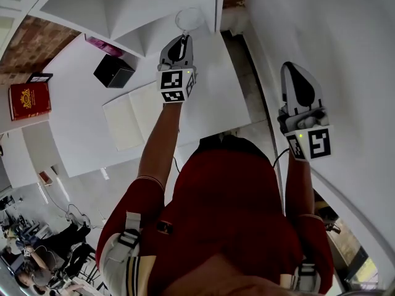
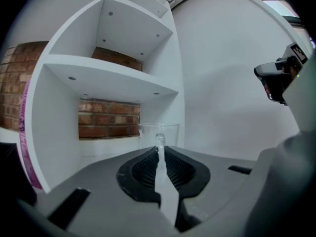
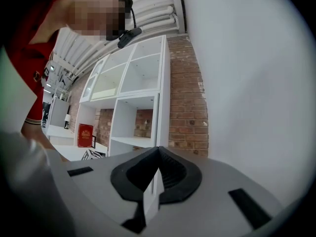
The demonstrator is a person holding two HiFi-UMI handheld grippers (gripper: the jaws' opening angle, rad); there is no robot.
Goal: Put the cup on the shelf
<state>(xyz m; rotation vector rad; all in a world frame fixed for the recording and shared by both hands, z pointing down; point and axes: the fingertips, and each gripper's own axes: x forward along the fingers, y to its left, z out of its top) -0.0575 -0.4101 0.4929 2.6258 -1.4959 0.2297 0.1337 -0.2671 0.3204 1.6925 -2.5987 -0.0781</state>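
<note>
A clear glass cup [image 1: 189, 18] hangs at the tip of my left gripper [image 1: 182, 39], just in front of the white shelf unit [image 1: 123, 8]. In the left gripper view the cup [image 2: 159, 131] stands upright before the lower open compartment of the shelf unit [image 2: 114, 78], and my left gripper [image 2: 159, 145] is shut on its near side, the jaws standing a thin slit apart. My right gripper [image 1: 290, 68] is held up beside the white wall, shut, with nothing between its fingers. Its tips meet in the right gripper view [image 3: 158, 150].
On the white table [image 1: 80, 134] lie an open white notebook [image 1: 133, 119], a black box [image 1: 113, 71] and a red book [image 1: 29, 100]. Brick wall [image 2: 108, 118] shows behind the shelf compartments. A curved white wall [image 1: 333, 42] stands on the right. People sit at the lower left [image 1: 43, 251].
</note>
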